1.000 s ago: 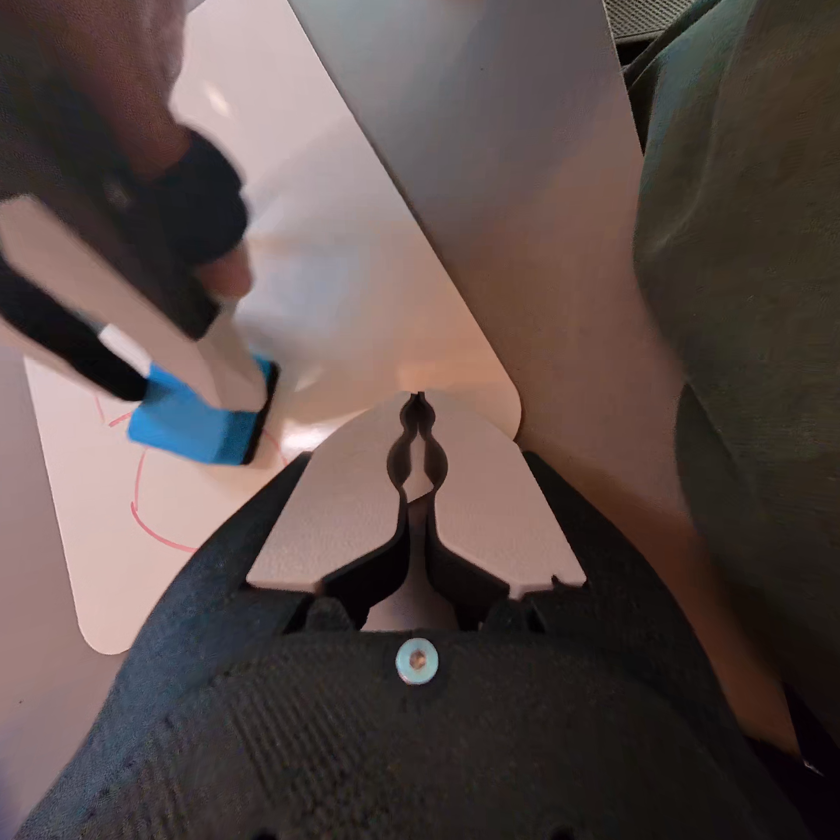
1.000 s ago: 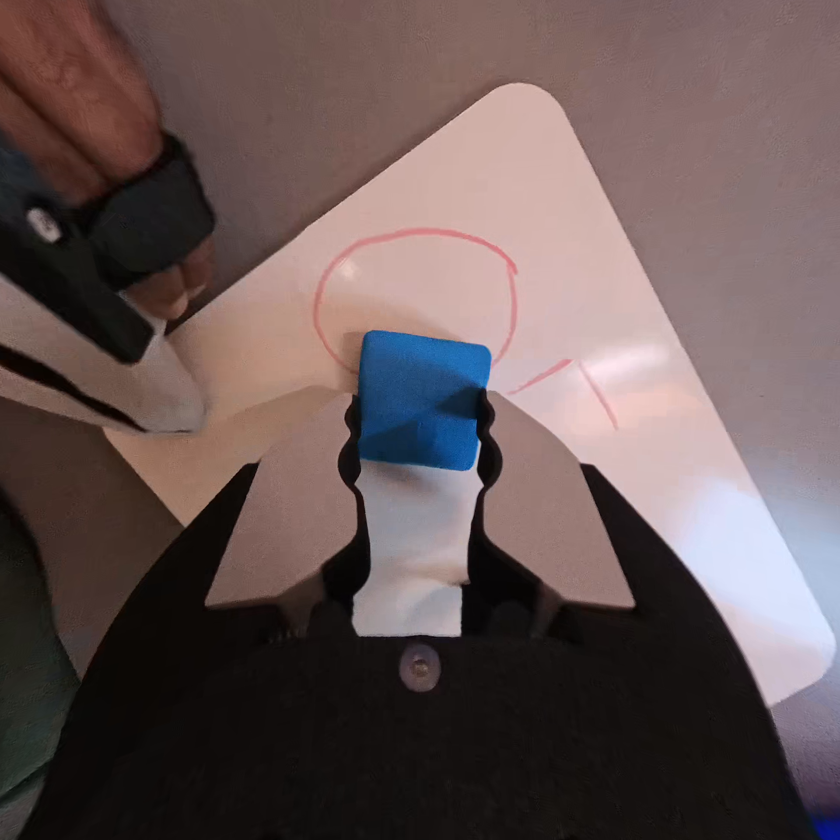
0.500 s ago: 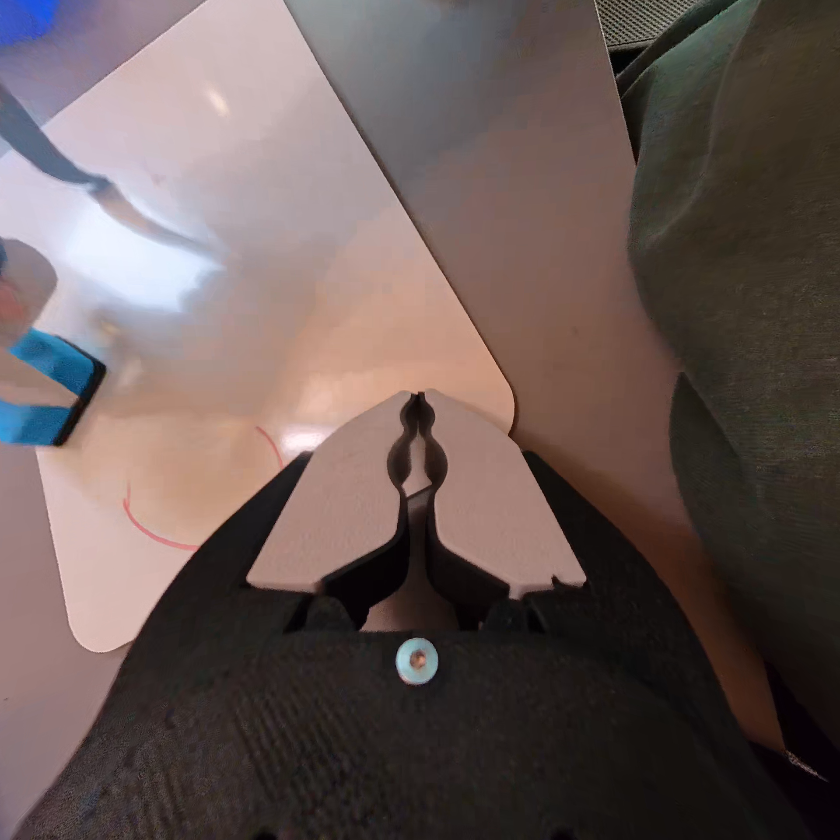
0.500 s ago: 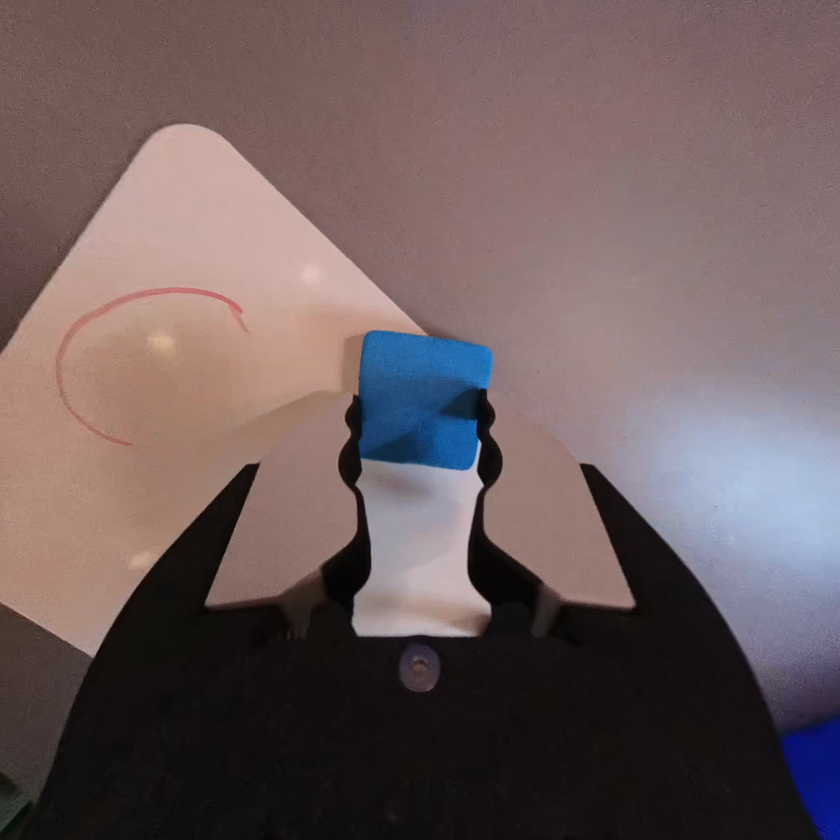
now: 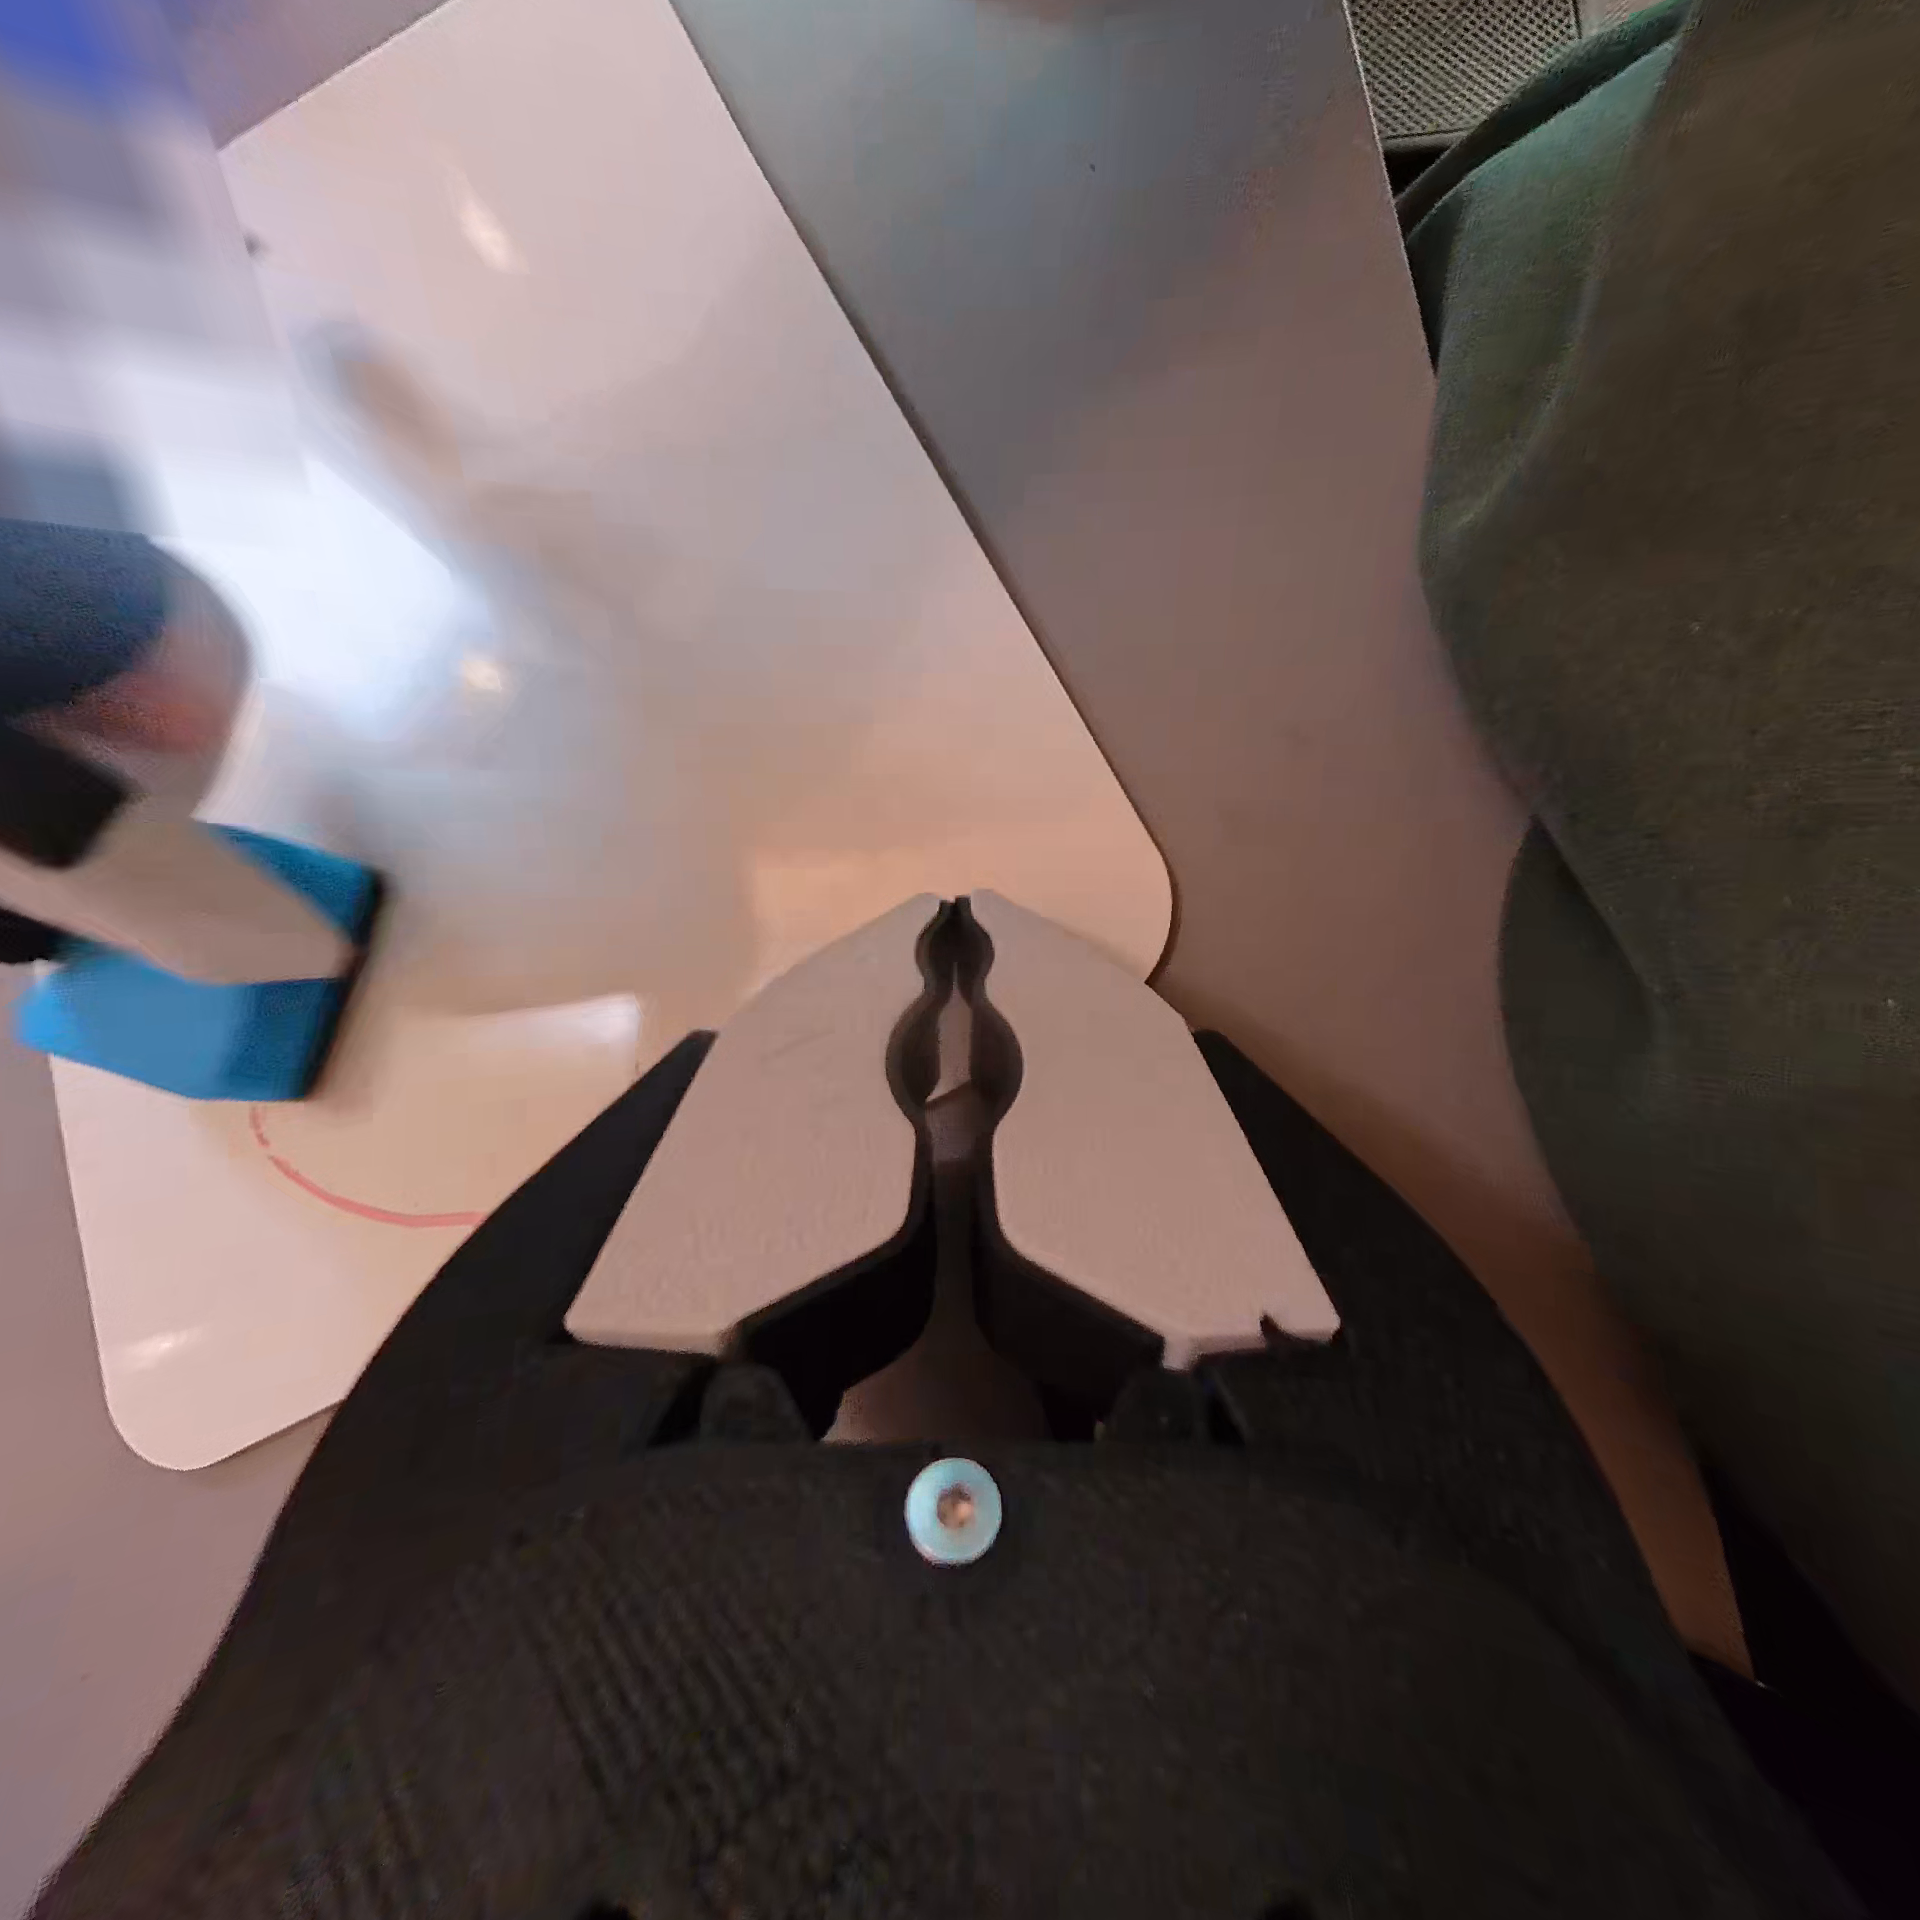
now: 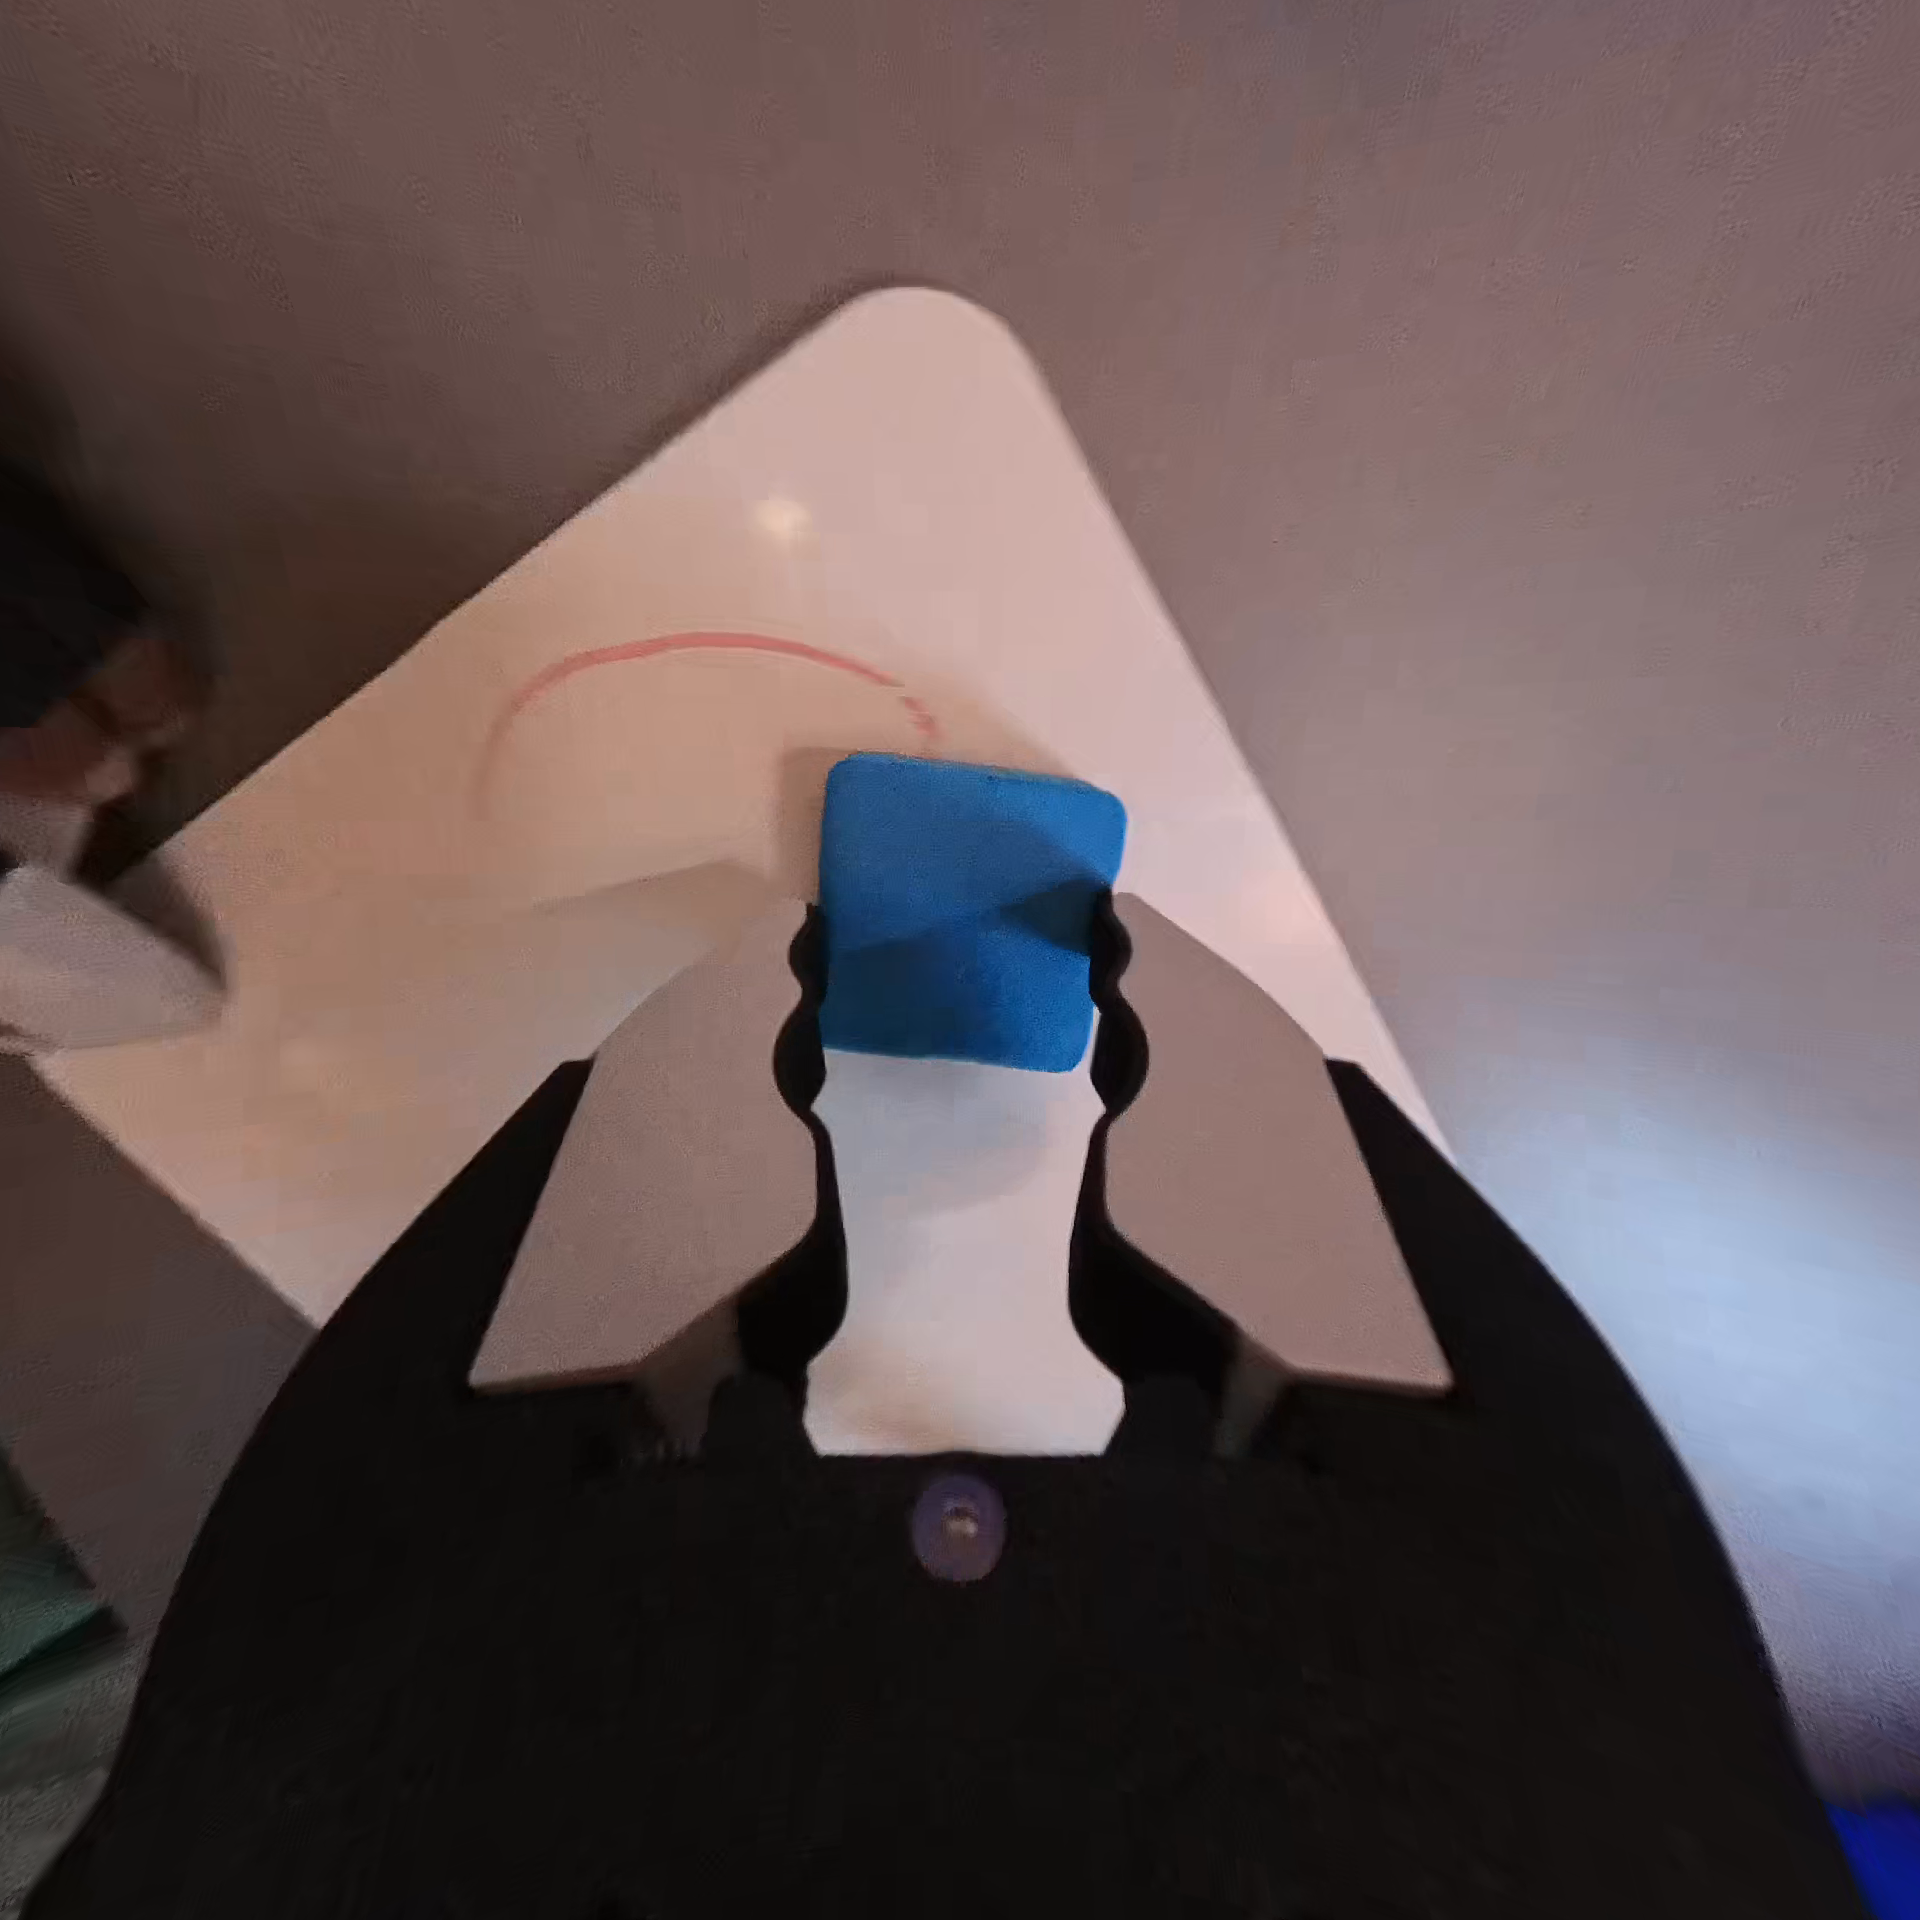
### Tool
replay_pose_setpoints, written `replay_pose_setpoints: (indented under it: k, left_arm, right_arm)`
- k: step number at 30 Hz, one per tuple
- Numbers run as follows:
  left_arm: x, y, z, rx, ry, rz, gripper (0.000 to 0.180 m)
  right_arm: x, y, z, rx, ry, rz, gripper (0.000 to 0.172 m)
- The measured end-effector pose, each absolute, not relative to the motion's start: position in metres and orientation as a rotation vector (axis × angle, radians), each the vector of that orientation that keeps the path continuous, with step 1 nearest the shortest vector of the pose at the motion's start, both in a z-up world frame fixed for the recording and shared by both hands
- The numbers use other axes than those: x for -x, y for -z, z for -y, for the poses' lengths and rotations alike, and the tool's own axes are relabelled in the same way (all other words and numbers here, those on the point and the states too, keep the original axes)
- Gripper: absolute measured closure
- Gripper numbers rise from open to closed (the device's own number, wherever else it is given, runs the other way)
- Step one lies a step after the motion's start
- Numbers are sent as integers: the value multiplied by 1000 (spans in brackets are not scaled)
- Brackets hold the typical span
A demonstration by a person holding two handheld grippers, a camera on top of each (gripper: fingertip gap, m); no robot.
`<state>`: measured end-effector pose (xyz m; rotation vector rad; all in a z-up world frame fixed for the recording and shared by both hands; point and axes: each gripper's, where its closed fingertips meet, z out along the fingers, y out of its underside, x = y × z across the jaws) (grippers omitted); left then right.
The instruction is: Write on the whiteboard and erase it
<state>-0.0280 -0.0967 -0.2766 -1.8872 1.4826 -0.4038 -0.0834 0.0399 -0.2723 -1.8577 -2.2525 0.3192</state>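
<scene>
Blue eraser (image 6: 966, 914) at frame centre, white whiteboard (image 6: 883, 468) with a red curved line (image 6: 686, 655), grey bench (image 6: 1455, 416), black-and-grey hand-held gripper (image 6: 954, 935), dark green clothing (image 5: 1714, 727) at right

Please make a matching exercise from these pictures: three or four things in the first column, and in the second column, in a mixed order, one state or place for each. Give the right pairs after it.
Column one:
1. left gripper
2. right gripper
3. red arc
4. whiteboard

Column two:
a. drawn on the white surface, only part of a ring
b. lies flat on the grey table
c. fingers together, nothing between them
d. closed on the blue eraser

Right pairs: 1-c, 2-d, 3-a, 4-b
</scene>
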Motion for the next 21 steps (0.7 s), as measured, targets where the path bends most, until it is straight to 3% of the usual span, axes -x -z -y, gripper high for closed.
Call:
replay_pose_setpoints:
  k: [4, 10, 15, 21]
  left_arm:
    - [27, 277, 98, 1891, 429, -1492, 180]
    - [29, 277, 96, 1890, 395, -1482, 180]
    - [27, 277, 98, 1887, 412, -1492, 180]
    - [28, 277, 97, 1889, 388, -1486, 180]
  right_arm:
    - [95, 272, 31, 1587, -339, 2473, 122]
    - [109, 272, -48, 1872, -294, 2241, 122]
    - [88, 272, 45, 1576, -329, 2584, 122]
    - [112, 273, -49, 1894, -282, 2233, 122]
